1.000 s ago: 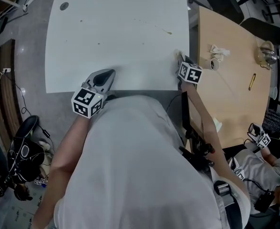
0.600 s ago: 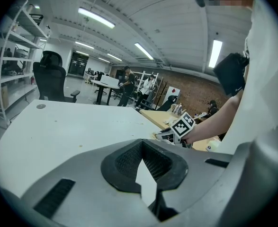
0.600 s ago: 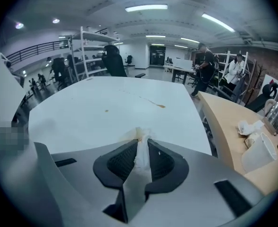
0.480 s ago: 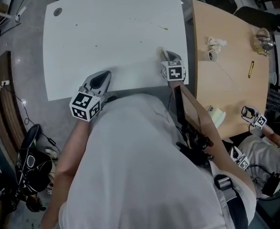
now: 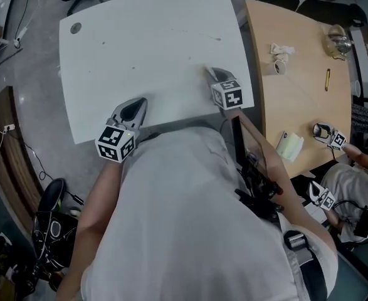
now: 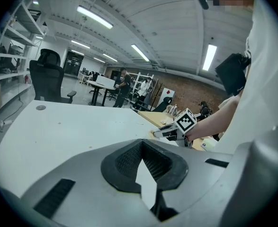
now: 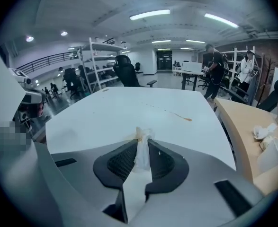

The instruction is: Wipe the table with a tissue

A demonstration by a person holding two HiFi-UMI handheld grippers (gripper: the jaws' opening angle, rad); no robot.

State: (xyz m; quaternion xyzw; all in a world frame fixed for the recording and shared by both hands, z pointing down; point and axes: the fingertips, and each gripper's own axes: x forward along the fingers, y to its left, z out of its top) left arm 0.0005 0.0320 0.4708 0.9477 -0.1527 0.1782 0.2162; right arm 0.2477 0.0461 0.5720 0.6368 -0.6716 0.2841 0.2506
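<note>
My left gripper (image 5: 137, 103) hangs low over the near edge of the white table (image 5: 140, 36), jaws pinched together on nothing, one marker cube (image 5: 116, 144) at my wrist. Further right, my right gripper (image 5: 211, 72) tilts down toward the tabletop, clamped on one tissue (image 7: 142, 148), short of a brown streak (image 7: 182, 117).

Ceiling strip lights (image 7: 149, 14) shine over shelving racks (image 7: 102, 63), an office chair (image 6: 46, 74) and a wooden table (image 5: 303, 105).
</note>
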